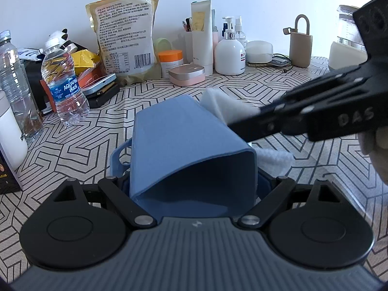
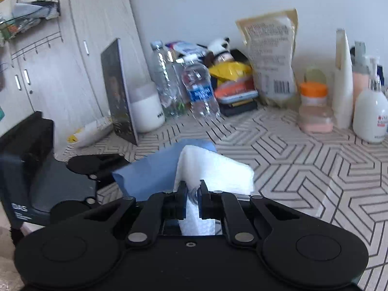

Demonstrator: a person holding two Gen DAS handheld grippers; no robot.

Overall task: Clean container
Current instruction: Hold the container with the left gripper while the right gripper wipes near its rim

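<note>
Geometric-patterned tablecloth [image 1: 169,101] underlies a smooth blue rectangular plastic container [image 1: 184,133], clamped by the left gripper [image 1: 194,194]; at two o'clock, the right gripper [image 2: 192,201] pinches a fluffy white cloth [image 2: 213,169].

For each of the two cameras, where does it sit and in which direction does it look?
Left wrist: sits on the left gripper, looking across the patterned table toward the wall; its fingers clamp the blue container, and the right gripper enters from the right.
Right wrist: sits on the right gripper, looking toward the cupboard corner; it pinches a white cloth against the container, with the left gripper at left.
Shared: container, cloth, Aquafina bottle.
</note>
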